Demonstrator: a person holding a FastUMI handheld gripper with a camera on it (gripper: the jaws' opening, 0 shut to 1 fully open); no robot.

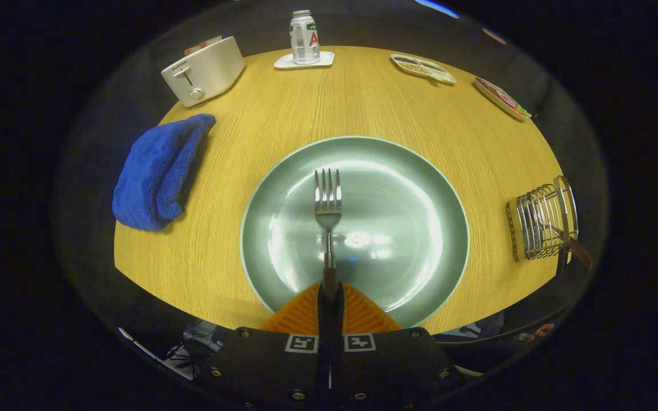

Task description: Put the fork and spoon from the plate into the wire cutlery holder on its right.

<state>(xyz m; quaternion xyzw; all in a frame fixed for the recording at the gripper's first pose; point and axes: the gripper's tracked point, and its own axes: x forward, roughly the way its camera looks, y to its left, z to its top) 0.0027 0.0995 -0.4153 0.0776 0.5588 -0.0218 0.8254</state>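
Note:
My gripper is shut on the handle of a metal fork, which points straight ahead with its tines over the middle of a pale green plate. Whether the fork rests on the plate or hangs just above it I cannot tell. The wire cutlery holder stands to the right of the plate near the table's edge, and a dark handle sticks out of it.
A blue cloth lies left of the plate. At the far side of the round wooden table stand a white toaster, a can on a coaster, and two small dishes with food.

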